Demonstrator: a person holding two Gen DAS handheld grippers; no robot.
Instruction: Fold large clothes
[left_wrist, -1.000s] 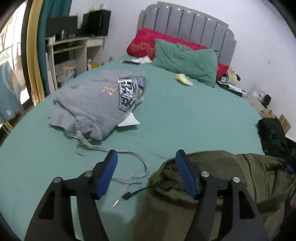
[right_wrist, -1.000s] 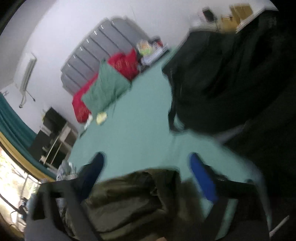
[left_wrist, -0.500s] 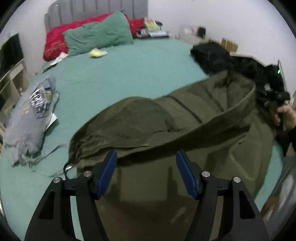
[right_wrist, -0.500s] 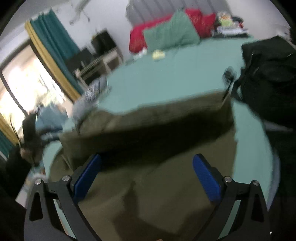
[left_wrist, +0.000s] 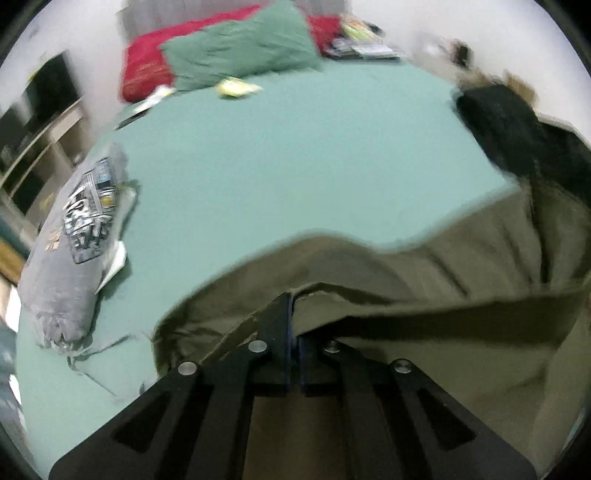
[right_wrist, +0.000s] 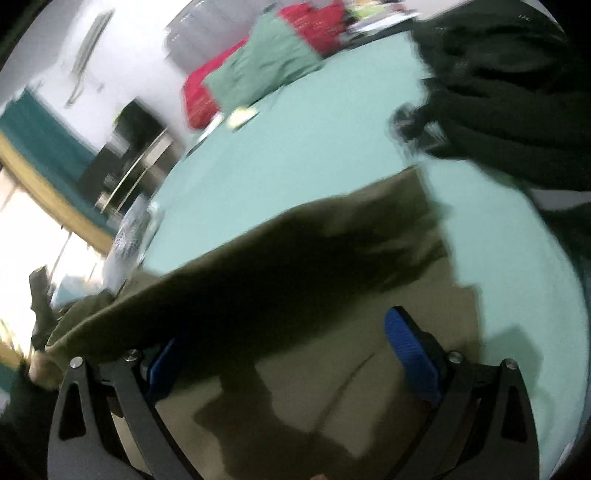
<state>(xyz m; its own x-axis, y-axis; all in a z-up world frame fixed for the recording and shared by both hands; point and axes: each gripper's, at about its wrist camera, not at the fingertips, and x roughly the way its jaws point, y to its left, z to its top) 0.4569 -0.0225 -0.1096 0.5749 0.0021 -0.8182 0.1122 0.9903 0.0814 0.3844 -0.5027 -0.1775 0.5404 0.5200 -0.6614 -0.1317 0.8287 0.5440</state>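
Left gripper (left_wrist: 291, 314) clenched on the olive garment (left_wrist: 424, 273) over the bed (left_wrist: 295, 166); right gripper (right_wrist: 288, 354) spread wide above it

A home bedroom: a wide bed (left_wrist: 295, 155) under a green sheet, red and green pillows (left_wrist: 236, 55) against a grey padded headboard (right_wrist: 192, 26), teal curtains (right_wrist: 40, 136) at a bright window, shelving (left_wrist: 40, 129) alongside.

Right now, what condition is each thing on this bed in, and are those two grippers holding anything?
Olive garment: spread across the bed's near end, its edge lifted.
Left gripper: shut on the olive garment's edge, having just closed.
Right gripper: open, above the garment.
Grey sweatshirt: folded, lying aside.
Black clothing: unfolded heap.
Green pillow: leaning on the red one.
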